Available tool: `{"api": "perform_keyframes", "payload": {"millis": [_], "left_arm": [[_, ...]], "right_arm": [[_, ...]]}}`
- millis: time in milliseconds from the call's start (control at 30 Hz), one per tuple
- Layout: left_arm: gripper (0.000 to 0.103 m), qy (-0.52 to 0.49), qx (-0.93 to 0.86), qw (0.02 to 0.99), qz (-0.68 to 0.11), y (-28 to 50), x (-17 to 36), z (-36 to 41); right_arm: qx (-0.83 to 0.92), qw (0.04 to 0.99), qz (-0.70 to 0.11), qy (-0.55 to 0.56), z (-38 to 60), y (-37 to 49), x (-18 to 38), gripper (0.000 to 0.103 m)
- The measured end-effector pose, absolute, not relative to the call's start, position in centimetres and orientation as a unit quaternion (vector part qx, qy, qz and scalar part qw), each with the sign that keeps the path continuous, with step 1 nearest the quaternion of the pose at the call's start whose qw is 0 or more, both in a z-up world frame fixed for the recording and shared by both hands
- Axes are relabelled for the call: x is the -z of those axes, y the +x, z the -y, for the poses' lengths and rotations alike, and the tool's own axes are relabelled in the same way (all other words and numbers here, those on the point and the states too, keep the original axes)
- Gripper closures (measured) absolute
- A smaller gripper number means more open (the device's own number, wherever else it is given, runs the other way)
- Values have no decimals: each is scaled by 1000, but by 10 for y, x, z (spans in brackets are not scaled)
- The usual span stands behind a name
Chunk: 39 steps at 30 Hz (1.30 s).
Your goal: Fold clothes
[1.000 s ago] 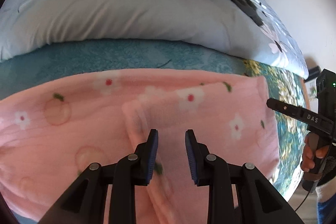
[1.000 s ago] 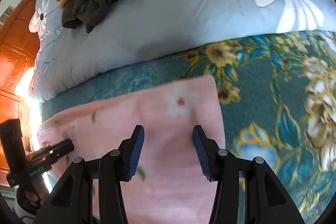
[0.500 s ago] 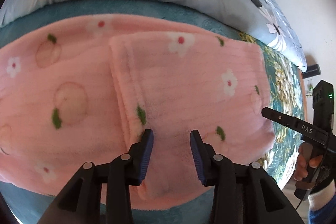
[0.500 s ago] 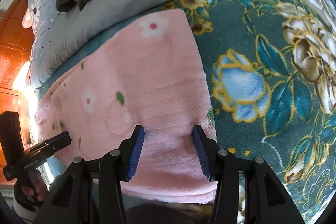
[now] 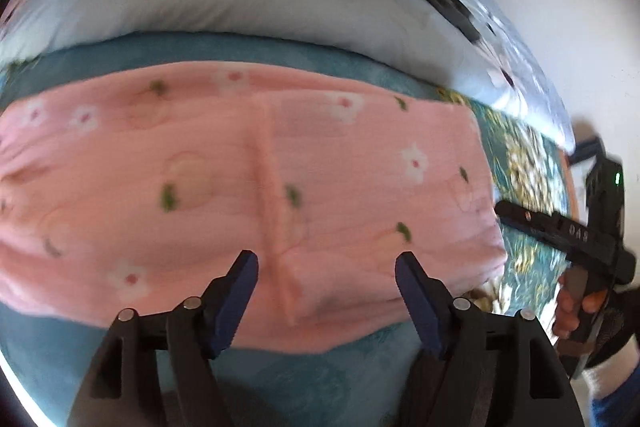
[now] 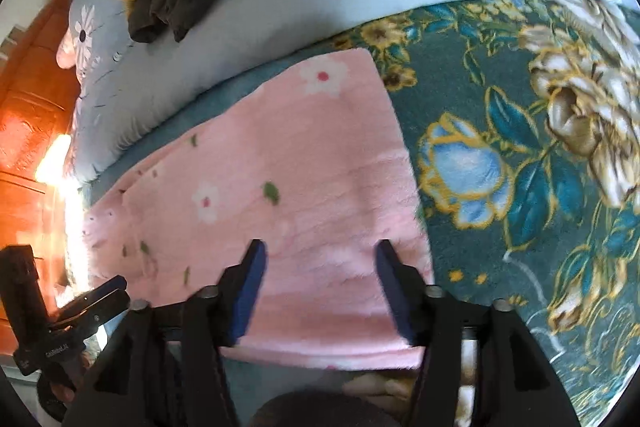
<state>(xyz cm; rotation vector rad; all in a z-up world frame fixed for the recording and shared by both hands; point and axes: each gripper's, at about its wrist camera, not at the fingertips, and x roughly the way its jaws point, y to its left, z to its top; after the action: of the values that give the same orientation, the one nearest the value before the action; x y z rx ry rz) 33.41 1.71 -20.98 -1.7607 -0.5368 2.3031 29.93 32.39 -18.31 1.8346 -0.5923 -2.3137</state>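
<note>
Pink fleece garment with flower and peach print point(image 5: 320, 179): folded flat across frame centre on teal floral blanket point(image 6: 520, 155). Left gripper point(image 5: 326, 267) and right gripper point(image 6: 318, 255) now spread wider, empty; fold released.

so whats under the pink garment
The pink garment lies on the teal floral blanket, which shows all around it. Whatever sits directly beneath the cloth is covered.
</note>
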Motion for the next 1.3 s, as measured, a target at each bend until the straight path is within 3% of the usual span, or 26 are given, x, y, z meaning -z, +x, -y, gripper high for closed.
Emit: {"api": "perform_keyframes", "payload": {"millis": [133, 233, 400, 500, 1033, 1300], "left_arm": [[25, -556, -792, 37, 250, 354, 201, 42], [22, -523, -799, -18, 296, 375, 195, 96], [21, -483, -792, -120, 354, 414, 206, 174], [13, -463, -781, -182, 377, 438, 220, 213], [0, -422, -750, -192, 471, 445, 290, 268], [0, -399, -740, -185, 508, 446, 299, 278]], "right_arm": [[759, 66, 214, 611, -319, 301, 185, 38], [759, 68, 210, 612, -317, 297, 183, 25], [765, 65, 213, 605, -311, 295, 178, 22], [766, 66, 209, 605, -304, 292, 173, 5], [775, 90, 100, 617, -248, 277, 155, 0], [811, 106, 55, 573, -227, 271, 137, 0]]}}
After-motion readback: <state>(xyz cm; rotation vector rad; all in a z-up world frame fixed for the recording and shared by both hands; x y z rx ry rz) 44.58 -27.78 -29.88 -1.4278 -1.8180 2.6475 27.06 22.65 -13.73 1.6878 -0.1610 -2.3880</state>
